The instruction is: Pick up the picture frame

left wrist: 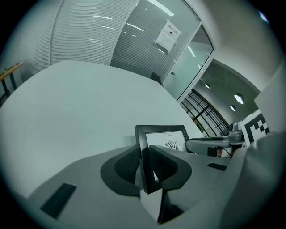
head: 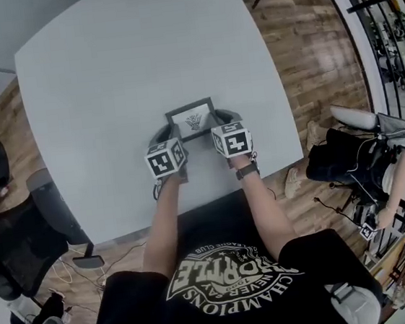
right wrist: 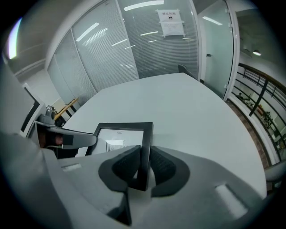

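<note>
While left claw pinches picture frame edge, right claw pinches opposite edge

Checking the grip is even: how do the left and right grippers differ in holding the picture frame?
The left gripper clamps the picture frame by its left border, the right gripper by its right border. In the head view the left gripper sits lower than the right. Both are shut on it.
</note>
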